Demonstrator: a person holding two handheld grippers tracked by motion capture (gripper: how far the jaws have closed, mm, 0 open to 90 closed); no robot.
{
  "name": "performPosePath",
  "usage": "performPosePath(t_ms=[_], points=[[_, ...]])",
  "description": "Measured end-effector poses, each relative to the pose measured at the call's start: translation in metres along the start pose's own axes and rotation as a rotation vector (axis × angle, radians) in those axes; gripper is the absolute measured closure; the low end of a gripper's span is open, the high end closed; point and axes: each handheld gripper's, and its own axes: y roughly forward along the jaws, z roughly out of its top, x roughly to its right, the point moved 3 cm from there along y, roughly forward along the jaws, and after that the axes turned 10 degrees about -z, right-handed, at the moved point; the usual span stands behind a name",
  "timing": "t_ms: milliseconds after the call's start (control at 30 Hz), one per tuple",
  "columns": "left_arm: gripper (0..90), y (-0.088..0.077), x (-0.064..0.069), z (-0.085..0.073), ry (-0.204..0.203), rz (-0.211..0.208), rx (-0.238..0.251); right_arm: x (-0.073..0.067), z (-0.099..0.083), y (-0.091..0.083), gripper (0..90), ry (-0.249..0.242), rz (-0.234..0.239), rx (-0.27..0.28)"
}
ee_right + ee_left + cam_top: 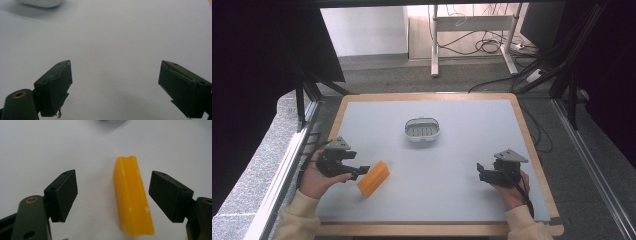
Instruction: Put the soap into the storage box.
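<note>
left gripper (113,195): wide open, yellow bar (132,197) between its jaws, not touching | right gripper (115,87): wide open, holds nothing | white dish (423,129): well apart

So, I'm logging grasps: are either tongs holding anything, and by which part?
Nothing is held. The left tongs stand open around the orange bar without touching it; the right tongs are open over bare table.

White soap dish (423,129) mid-table, on grey mat (472,165).
</note>
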Motion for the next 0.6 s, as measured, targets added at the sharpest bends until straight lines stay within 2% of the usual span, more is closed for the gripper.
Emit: performPosePath(t_ms=[467,600], points=[[23.9,0.005,0.011,0.003,0.024,-0.001,-0.023,0.003,-0.002,0.002,12.9,0.000,-0.003,-0.009],[23.9,0.009,0.015,0.003,0.023,-0.011,-0.044,0.003,-0.002,0.002,12.9,0.002,-0.004,-0.009]])
